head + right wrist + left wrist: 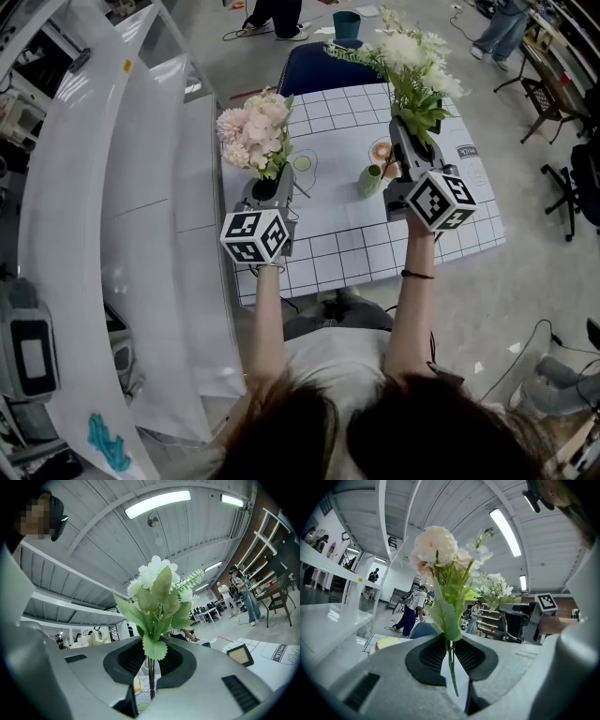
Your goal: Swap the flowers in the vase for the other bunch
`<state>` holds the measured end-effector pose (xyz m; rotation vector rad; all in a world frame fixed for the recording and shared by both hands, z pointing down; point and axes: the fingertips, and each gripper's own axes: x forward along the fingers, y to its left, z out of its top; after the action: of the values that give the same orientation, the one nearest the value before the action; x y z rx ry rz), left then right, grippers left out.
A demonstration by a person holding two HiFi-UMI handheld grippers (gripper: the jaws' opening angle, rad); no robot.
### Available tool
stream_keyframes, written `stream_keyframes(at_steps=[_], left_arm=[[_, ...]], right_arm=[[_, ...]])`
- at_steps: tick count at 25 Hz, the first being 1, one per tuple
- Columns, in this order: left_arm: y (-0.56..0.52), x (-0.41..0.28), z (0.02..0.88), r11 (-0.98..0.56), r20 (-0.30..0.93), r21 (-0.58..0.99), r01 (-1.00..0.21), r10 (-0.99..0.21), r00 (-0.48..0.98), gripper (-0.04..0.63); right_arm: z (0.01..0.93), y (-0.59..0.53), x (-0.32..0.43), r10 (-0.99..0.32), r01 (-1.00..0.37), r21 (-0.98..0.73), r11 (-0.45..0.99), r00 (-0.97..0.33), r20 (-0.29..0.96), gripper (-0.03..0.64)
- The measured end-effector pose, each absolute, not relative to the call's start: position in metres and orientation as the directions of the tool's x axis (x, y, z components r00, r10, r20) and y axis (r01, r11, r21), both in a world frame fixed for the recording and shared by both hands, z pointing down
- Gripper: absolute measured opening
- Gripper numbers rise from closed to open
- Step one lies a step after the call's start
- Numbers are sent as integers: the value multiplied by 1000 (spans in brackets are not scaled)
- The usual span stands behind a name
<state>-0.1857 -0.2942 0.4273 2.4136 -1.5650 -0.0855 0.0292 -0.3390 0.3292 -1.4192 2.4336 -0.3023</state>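
Fingers (431, 660) of left gripper (271, 183) clamped tight on pink bunch (255, 131) stem | right gripper (411, 145) likewise on white bunch (412, 56), stems upright | green vase (369, 181) on worktop (422, 246), mid-frame in head view, just left of right gripper, so right's nearer imo

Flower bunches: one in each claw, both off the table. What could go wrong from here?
1. The left claw grips the pink bunch only by its thin stems, low down; the heavy head could swing or slip.
2. The right claw with the white bunch is close beside the small green vase; a bump might tip it.
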Motion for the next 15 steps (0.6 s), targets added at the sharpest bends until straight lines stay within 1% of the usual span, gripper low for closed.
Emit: stream_keyframes(at_steps=[15], left_arm=[[-297, -189, 426, -314, 102, 245, -917, -933, 346, 60]], right_arm=[[339, -367, 18, -831, -770, -318, 554, -536, -149, 55]])
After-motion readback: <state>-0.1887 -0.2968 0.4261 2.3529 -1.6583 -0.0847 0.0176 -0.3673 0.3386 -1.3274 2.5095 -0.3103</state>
